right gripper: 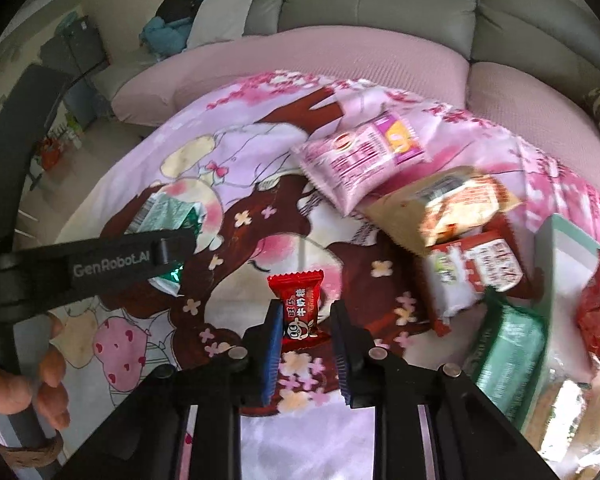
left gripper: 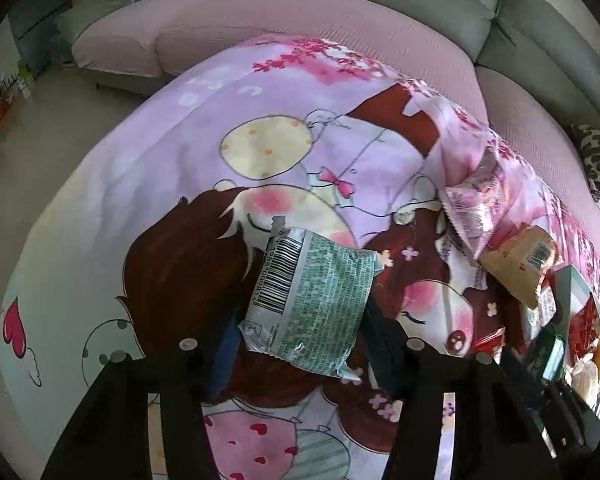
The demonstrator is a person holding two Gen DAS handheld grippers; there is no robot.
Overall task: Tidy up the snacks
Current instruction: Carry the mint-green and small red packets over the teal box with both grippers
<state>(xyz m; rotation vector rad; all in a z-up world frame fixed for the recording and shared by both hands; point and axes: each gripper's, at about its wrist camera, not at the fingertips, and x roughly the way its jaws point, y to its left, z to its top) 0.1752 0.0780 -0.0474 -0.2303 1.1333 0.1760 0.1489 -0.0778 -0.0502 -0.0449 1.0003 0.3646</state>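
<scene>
**On the blanket, both your grippers have snacks between their jaws**

On the pink cartoon blanket (left gripper: 148, 152), your left gripper (left gripper: 300, 312) has its jaws closed against the two sides of a green snack packet (left gripper: 312, 304). The packet lies with its barcode and small print facing up, roughly in the middle of the blanket, and the blue pad (left gripper: 224, 356) on one side presses its edge. The jaws are only partly drawn in, because the packet fills the gap.

Your right gripper (right gripper: 306, 320) is closed as far as it goes on a small red candy (right gripper: 300, 304). The candy stands upright between the blue pads (right gripper: 274, 344), its crimped top poking out above the fingertips, over the brown part of the blanket's print. In the right wrist view you can also see the left gripper from the side, with the hand (right gripper: 48, 380) around its handle, well apart from the candy.

Toward the blanket's right edge the other snacks are bunched together: a pink packet (right gripper: 360, 156) farthest back, a tan packet (right gripper: 448, 204) just beside it, a red-and-white packet (right gripper: 472, 272) in front of that, and another green packet (right gripper: 508, 348) nearest you. A pale green box (right gripper: 560, 248) stands at the right edge. A grey sofa (right gripper: 380, 4) runs behind the blanket.
</scene>
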